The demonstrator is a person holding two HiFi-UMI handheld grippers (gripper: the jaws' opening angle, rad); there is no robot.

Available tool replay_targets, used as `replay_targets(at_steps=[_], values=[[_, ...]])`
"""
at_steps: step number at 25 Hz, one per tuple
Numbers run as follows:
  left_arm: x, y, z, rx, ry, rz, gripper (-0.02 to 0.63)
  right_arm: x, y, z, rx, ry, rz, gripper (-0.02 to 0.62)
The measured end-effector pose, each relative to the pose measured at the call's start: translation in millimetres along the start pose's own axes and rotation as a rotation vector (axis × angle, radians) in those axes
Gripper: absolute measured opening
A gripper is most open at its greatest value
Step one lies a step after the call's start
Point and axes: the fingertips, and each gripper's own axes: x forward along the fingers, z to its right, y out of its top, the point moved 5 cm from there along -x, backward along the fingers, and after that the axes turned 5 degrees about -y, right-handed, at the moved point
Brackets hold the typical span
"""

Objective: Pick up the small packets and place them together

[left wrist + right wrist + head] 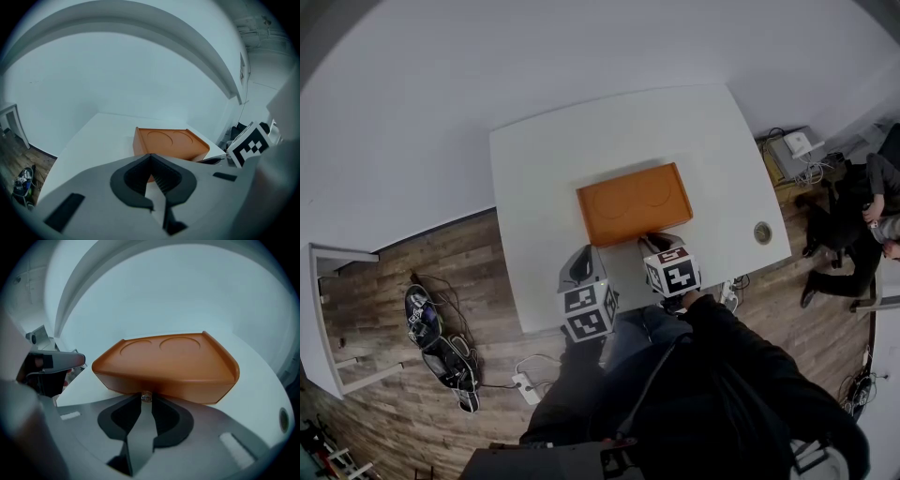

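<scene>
Wood-plank floor [403, 262]: lies left of the bench, with dark shoes [422, 319] and loose cables on it.
White rectangular bench [534, 187]: fills the middle of the head view and carries the tray.
Left gripper [150, 157]: sits over the near part of the bench, just left of the tray's near corner. Its jaws are clenched tip to tip with nothing between them.
Orange rectangular plastic tray [633, 202]: lies mid-bench, slightly skewed, with two shallow round recesses in its top face.
Right gripper [146, 400]: points down at the tray's near long wall, its marker cube towards the person. Its jaws are drawn in and grasping the packet at their very tips.
Small shiny packet [146, 396]: pinched between the right jaws' tips, right against the tray's near wall. Too little of it shows to tell more.
Small grey round disc [762, 232]: lies near the bench's right edge, well apart from the tray.
Person in dark clothes [853, 225]: sits right of the bench.
</scene>
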Motion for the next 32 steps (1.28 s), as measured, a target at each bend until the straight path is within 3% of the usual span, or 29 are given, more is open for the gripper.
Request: replay_targets(at_steps=[8,32], values=[[13.5,-6.3,-0.3,0.033,-0.032,-0.090,-0.002,-2.3,-3.7,2.0,-0.010,0.005,0.001,0.071],[15.8,-4.4,-3.9,-0.035,-0.092,-0.136,-0.002,-22.1,-31.4,-2.0,-0.028,0.051,-0.047,0.071]])
